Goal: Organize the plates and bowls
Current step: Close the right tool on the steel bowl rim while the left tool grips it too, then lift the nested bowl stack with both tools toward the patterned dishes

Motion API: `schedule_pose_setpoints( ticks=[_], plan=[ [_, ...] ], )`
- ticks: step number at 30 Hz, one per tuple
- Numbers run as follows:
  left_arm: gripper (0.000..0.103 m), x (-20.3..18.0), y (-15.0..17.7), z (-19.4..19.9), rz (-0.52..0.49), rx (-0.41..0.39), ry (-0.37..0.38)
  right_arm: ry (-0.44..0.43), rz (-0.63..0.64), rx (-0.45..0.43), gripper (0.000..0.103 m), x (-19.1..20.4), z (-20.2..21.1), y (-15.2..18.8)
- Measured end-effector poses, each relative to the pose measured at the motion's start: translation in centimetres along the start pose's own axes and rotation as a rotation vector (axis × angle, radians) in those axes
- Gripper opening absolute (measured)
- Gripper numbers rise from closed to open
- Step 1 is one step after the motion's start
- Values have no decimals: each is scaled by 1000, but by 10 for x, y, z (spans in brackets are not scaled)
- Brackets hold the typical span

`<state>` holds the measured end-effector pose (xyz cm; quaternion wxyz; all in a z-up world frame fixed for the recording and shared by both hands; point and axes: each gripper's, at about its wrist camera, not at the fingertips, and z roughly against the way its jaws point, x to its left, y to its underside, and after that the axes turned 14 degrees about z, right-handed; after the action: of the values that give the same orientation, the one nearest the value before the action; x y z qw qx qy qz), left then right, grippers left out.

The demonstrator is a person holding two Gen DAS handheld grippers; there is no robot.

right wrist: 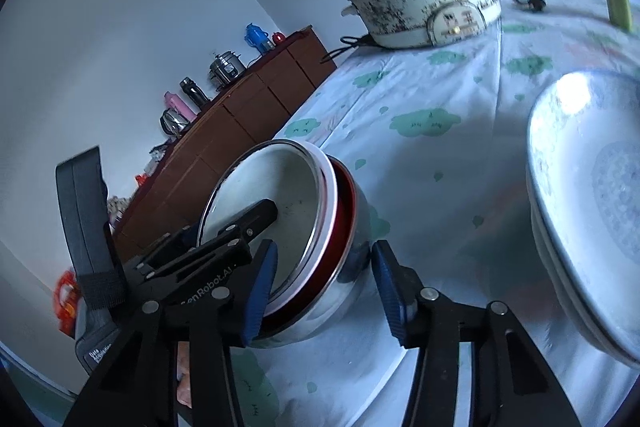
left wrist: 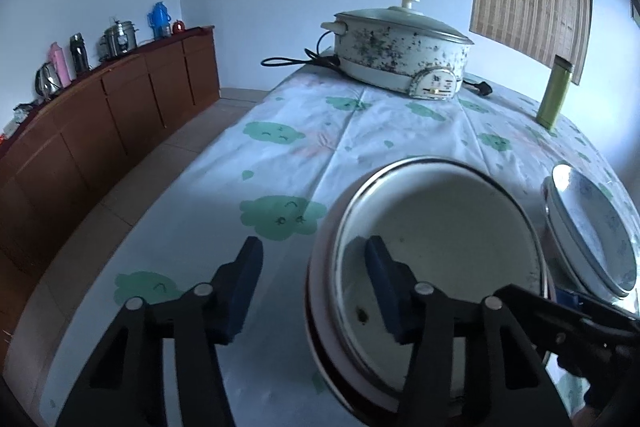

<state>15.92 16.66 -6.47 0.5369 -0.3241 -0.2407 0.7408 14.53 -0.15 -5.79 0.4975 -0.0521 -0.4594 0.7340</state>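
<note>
Clothed table (left wrist: 280,155): cooker (left wrist: 400,47), flask (left wrist: 554,95), bowls (left wrist: 436,251), plates (left wrist: 592,227).

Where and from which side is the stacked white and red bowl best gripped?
By the rim of the bowl stack, one finger inside, one outside. Rim is thin, the body too wide. Left gripper straddles the left rim, right gripper the near right rim.

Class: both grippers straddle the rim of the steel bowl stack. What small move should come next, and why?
Probably close both grippers onto the rim. The left gripper and right gripper each have one pad inside and one outside the bowl stack, with gaps still visible, so neither appears to grip yet. Lifting now would likely slip.
</note>
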Motion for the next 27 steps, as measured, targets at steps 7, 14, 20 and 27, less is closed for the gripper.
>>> schedule_pose_setpoints(
  ticks=[7,14,20,27],
  plan=[
    [35,-9,6,2,-18,18,25,-27,-39,17,56,-2,-7,2],
    [34,-7,9,5,25,7,12,-37,-55,14,54,-4,-7,3],
    [33,-5,12,9,58,5,9,-7,-22,12,51,2,-2,4],
    [33,-6,15,14,81,24,27,32,19,41,50,8,7,6]
  ],
)
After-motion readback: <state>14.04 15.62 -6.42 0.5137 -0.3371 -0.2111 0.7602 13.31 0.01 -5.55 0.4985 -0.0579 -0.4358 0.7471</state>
